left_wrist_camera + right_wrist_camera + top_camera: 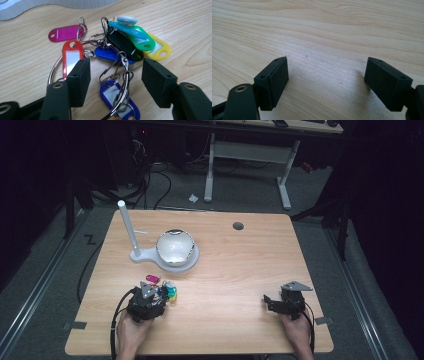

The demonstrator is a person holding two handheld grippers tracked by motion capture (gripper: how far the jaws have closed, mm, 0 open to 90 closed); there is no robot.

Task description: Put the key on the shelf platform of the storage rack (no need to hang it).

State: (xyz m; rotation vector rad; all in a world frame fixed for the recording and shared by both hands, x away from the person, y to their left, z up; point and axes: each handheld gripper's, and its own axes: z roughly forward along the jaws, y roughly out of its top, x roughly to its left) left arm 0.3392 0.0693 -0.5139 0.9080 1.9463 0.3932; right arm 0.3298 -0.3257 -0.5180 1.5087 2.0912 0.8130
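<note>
A bunch of coloured key tags [167, 290] on a metal ring [125, 82] lies on the wooden table [235, 270] at the front left. My left gripper [160, 294] is down over the bunch. In the left gripper view its jaws [116, 80] stand apart, with the ring and a blue tag [117, 97] between them and neither pad pressing on them. A red tag [72, 55], a magenta tag [63, 33], and green and yellow tags [160, 50] spread out beyond. My right gripper [267, 302] rests at the front right, open [325, 80] over bare wood.
A shiny bowl [175, 247] sits on a white base with an upright white post [127, 227], behind the tags. A round cable hole [238, 226] lies at the table's far side. A desk frame and cables stand on the floor beyond.
</note>
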